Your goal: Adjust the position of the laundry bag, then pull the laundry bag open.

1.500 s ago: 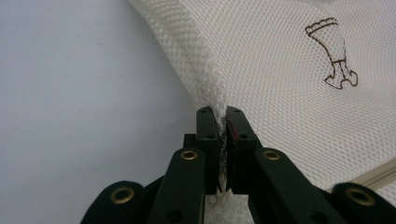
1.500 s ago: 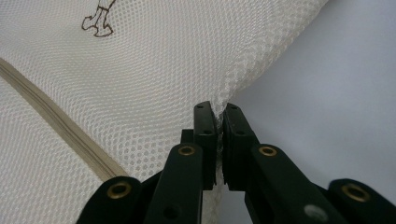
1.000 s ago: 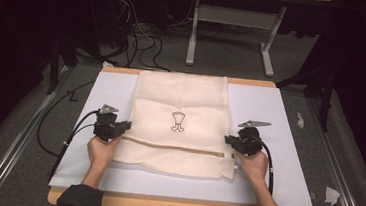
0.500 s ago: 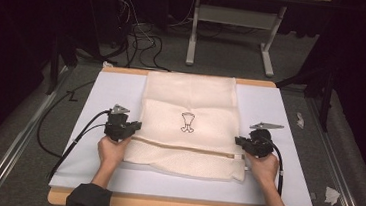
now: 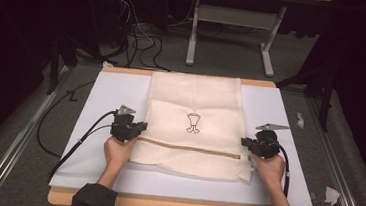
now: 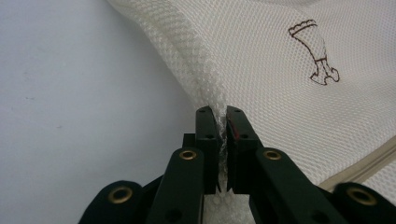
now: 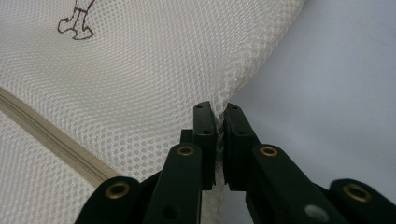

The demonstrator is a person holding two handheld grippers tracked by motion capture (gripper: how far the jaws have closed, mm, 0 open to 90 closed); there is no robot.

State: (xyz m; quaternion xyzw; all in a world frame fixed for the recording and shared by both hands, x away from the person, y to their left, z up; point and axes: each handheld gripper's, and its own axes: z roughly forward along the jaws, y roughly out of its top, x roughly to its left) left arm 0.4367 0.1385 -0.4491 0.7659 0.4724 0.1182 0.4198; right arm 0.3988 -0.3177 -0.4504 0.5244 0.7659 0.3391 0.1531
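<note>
both tools, left tool (image 5: 136, 130) and right tool (image 5: 247, 144), clenched on the mesh bag (image 5: 194, 119), have carried its fold forward; next, lay it flat and release.

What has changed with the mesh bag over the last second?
Both grippers, left gripper and right gripper, carried the folded edge of the mesh bag farther up the white board, away from the person. Both stay shut on its side edges; the bag's far end has not moved.
</note>
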